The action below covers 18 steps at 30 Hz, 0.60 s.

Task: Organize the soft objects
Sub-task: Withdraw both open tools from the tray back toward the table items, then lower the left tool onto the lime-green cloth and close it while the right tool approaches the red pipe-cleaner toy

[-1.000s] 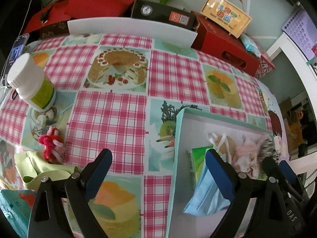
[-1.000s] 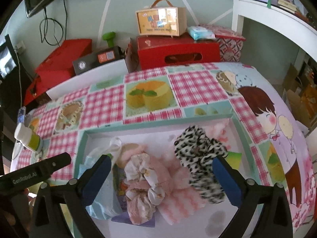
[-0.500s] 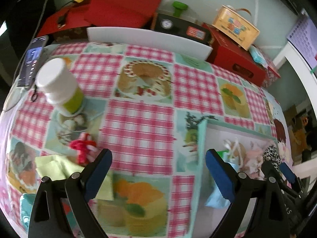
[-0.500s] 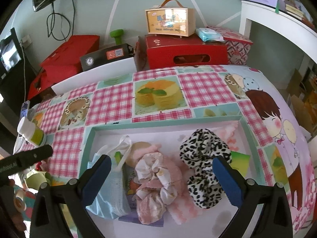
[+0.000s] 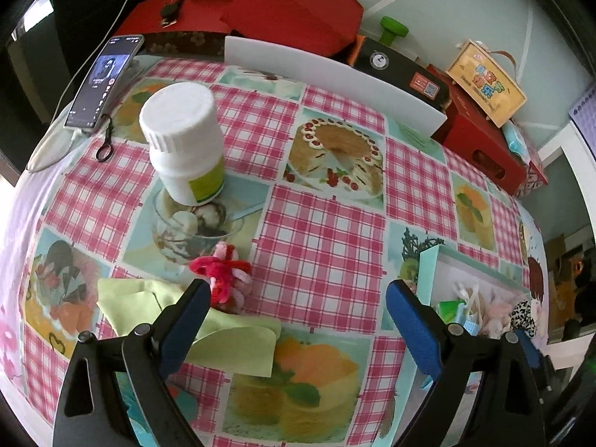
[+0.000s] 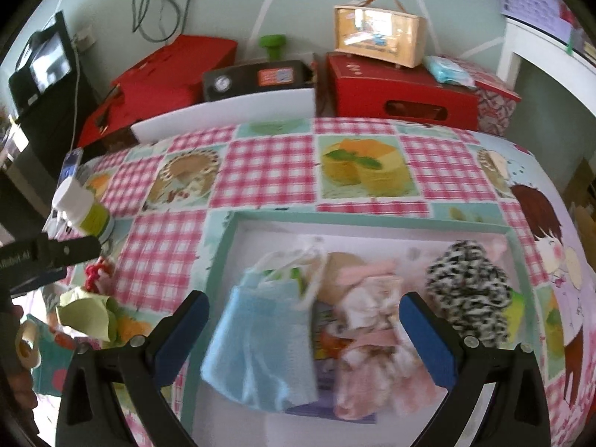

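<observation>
In the left wrist view, the left gripper (image 5: pixel 294 316) is hanging wide and empty, risking snagging the green cloth (image 5: pixel 208 329) beside the red-pink fuzzy piece (image 5: pixel 223 273) at lower left, while in the right wrist view the right gripper (image 6: pixel 303 339) is gaping wide over the tray (image 6: pixel 219 260) at lower centre, risking dislodging the blue mask (image 6: pixel 257 346).

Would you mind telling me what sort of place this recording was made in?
Probably a lived-in home room: a table under a cake-print tablecloth, gift boxes stacked by the wall, and a phone propped at the table's edge.

bright, even daylight with soft shadows; strong fisheye bending at dark edges; right wrist view motion-blurred.
</observation>
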### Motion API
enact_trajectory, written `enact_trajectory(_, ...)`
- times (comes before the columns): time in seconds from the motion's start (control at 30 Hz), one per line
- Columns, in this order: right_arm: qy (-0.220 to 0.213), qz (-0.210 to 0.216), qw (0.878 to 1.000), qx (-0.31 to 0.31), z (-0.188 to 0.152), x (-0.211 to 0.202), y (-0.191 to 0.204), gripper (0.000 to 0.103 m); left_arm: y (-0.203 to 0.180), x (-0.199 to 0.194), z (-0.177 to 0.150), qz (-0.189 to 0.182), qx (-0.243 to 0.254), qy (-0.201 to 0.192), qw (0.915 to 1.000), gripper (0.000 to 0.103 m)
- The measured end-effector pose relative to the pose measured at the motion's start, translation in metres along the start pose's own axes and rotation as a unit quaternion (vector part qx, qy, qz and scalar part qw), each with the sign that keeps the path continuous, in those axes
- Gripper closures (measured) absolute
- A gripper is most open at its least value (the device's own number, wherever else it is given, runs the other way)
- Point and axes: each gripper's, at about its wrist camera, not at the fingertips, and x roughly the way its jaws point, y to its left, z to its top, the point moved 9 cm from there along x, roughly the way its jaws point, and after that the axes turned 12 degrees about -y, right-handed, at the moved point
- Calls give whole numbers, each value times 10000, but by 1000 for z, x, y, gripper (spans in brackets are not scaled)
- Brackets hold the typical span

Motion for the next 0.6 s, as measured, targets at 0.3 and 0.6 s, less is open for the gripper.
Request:
enact_trajectory(0.3, 142, 410, 9978, -493, -10, 11, 56, 0, 28, -9, 9, 79, -307, -34, 9995, 8)
enact_trajectory(0.6, 215, 735, 9935, -847, -19, 14, 101, 0, 48, -16, 11, 83, -379, 43, 9992, 8)
